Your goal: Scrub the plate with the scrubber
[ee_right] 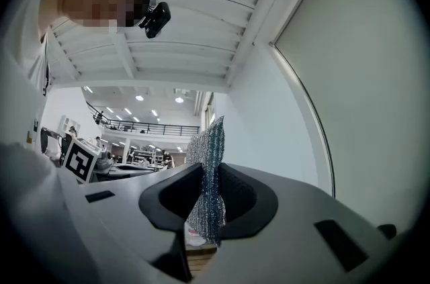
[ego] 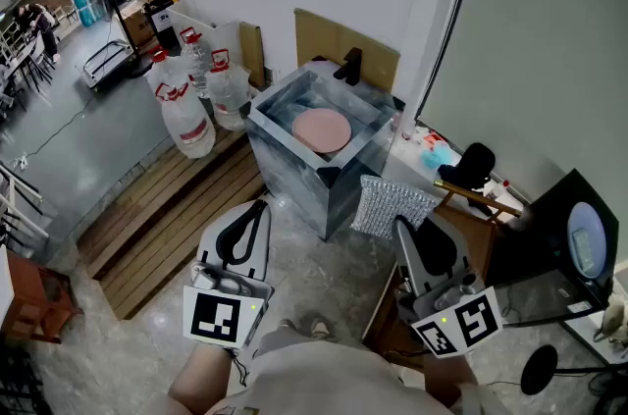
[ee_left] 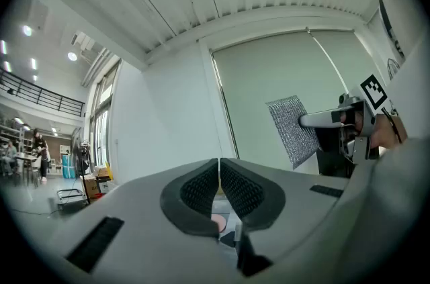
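Grey mottled floor (ego: 324,281) takes up most of the head view, and there's a decent open patch of it between the person and a boxy grey-blue metal sink (ego: 287,166) that sits with one corner pointing back toward them. The round pink plate (ego: 321,129) lies flat down inside that sink, below the rim and walled in on all sides, so it's really only open from above. A black faucet (ego: 350,66) stands at the far rim, with a sheet of brown cardboard (ego: 334,40) against the white wall behind it. Left of the sink it's tighter: a cluster of big clear water bottles with red caps (ego: 186,114) stands right beside the sink's left wall, on a slatted wooden platform (ego: 162,217) that runs out along that side. The right gripper (ego: 400,225) is clamped on the silver mesh scrubber (ego: 391,207). In its own view the mesh is pinched edge-on between both pads and sticks up past the tips. The scrubber hangs just outside the sink's near right wall, close to the rim but not over the plate. A brown wooden frame (ego: 476,197) crowds that side. The left gripper (ego: 261,205) has its jaws pressed together with nothing in them, out over open floor just short of the sink's near corner.
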`<state>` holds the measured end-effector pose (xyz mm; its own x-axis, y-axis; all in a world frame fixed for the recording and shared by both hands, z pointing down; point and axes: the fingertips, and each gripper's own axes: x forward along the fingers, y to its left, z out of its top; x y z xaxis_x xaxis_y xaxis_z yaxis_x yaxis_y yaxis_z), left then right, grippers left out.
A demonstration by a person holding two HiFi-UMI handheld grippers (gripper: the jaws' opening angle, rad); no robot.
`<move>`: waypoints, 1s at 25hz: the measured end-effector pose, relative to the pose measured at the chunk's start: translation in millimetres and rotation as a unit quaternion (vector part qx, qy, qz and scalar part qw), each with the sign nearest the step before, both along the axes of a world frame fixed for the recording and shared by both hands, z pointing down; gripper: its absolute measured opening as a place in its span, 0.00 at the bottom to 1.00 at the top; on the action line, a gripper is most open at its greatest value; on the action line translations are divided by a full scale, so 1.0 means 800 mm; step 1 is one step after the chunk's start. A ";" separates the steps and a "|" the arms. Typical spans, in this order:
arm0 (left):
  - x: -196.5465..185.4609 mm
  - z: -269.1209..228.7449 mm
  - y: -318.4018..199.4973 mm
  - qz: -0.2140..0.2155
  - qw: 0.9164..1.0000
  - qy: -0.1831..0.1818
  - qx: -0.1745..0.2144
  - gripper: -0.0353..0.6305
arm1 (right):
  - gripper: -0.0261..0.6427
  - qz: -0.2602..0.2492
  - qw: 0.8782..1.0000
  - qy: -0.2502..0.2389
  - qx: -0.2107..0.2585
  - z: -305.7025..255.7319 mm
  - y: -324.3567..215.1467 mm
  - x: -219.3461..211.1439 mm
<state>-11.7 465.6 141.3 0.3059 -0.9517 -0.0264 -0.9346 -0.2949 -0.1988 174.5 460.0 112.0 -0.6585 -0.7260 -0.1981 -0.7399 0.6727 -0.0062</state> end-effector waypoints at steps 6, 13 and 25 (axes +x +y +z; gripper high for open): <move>0.008 0.001 -0.006 0.004 1.000 0.002 -0.003 0.09 | 0.19 -0.006 1.000 0.001 -0.005 0.004 -0.006 0.004; 0.012 0.001 -0.012 0.007 1.000 0.002 -0.013 0.09 | 0.19 -0.003 1.000 0.001 -0.010 0.007 -0.012 0.010; -0.001 0.006 -0.013 0.002 1.000 0.002 -0.001 0.09 | 0.19 -0.010 1.000 0.005 -0.025 0.024 -0.020 -0.002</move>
